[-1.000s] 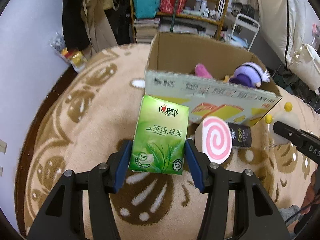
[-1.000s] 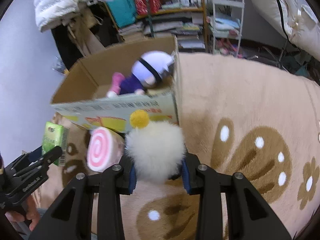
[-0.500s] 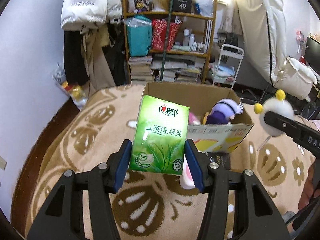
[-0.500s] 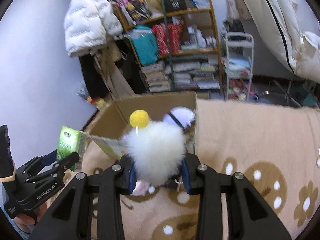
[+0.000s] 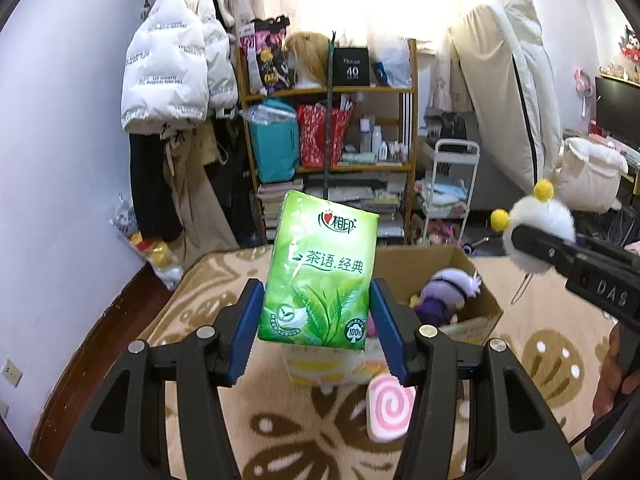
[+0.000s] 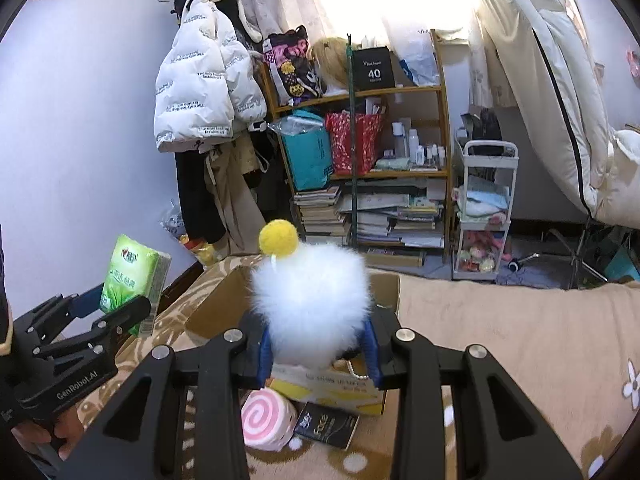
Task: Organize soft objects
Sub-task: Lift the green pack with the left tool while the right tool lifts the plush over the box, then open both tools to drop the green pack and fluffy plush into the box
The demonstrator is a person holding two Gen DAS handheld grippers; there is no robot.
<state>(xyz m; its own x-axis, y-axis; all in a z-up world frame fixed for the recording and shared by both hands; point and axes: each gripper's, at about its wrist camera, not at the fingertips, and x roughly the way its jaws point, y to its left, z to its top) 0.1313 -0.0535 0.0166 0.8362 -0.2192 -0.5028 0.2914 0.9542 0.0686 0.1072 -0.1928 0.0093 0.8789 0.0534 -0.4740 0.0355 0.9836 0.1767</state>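
Left gripper clamped the tissue pack, right gripper clamped the white pompom; both were held above the cardboard box ahead, likely for release.

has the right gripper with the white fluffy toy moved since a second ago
Yes. The right gripper has risen, carrying the white fluffy toy: earlier the toy sat low in front of the cardboard box, level with the pink swirl cushion; now it hangs above the box.
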